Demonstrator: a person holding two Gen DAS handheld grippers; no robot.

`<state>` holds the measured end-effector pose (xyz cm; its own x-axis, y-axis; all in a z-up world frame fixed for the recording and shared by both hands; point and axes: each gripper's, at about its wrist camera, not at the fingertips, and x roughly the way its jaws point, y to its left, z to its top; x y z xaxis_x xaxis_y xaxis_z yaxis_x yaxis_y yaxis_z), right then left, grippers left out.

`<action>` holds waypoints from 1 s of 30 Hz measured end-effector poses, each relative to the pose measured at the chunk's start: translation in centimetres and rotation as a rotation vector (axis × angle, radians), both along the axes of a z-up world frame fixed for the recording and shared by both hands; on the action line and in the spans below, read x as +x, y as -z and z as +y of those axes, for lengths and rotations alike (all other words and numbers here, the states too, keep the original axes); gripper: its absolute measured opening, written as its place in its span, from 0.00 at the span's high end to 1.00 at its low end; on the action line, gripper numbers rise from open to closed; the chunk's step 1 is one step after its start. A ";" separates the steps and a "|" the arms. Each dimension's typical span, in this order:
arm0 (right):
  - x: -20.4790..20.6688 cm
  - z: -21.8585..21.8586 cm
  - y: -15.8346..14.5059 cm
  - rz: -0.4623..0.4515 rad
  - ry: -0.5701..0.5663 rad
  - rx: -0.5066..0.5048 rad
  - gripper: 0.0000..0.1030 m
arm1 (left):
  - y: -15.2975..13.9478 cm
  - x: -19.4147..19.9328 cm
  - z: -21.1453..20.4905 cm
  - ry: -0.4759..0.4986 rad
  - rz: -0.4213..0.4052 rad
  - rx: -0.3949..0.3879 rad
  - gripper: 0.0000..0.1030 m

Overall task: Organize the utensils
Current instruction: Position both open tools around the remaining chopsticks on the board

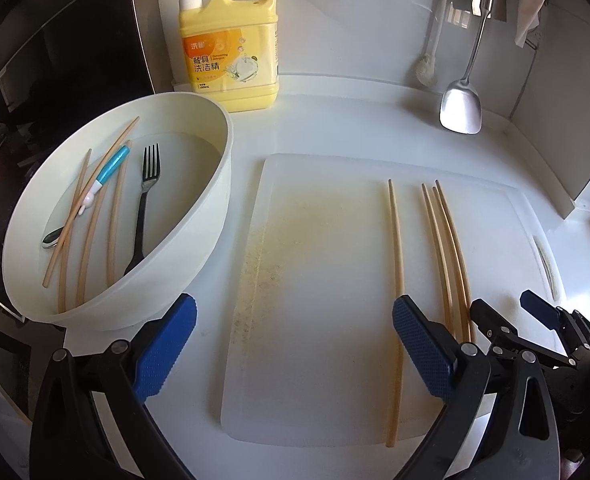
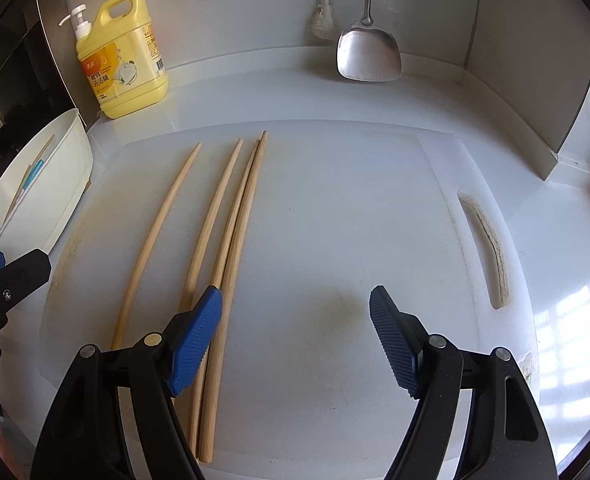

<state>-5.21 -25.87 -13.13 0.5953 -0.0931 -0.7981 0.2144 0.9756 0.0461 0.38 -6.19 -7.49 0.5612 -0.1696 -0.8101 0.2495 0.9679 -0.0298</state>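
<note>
A white cutting board lies on the counter with several wooden chopsticks on it: one apart and three close together. A white basin on the left holds more chopsticks, a black fork and a spoon with a blue and white handle. My left gripper is open and empty above the board's near part. My right gripper is open and empty, its left finger over the three chopsticks; it also shows in the left wrist view.
A yellow dish soap jug stands at the back left. A steel spatula and a white brush hang at the back wall. A dark appliance stands at the far left.
</note>
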 end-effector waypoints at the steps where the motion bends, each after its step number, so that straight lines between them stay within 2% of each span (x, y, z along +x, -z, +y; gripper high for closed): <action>1: 0.0 0.1 0.1 0.000 -0.003 -0.005 0.29 | 0.0 0.0 0.0 -0.001 0.001 0.000 0.06; 11: 0.0 1.0 0.3 0.001 -0.027 -0.046 0.29 | 0.2 0.0 -0.1 -0.003 0.007 0.000 0.06; 15: 0.4 1.4 0.5 -0.005 -0.024 -0.095 0.30 | 0.4 0.1 -0.3 -0.013 0.006 -0.001 0.06; 30: 0.5 -1.9 0.6 -0.046 0.000 -0.097 0.30 | 2.1 1.1 -4.2 0.044 -0.016 0.012 0.06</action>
<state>-4.75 -27.79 -13.72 0.6307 -0.1689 -0.7574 0.2144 0.9760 -0.0391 1.48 -10.35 -9.60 0.5660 -0.1853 -0.8033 0.2926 0.9561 -0.0144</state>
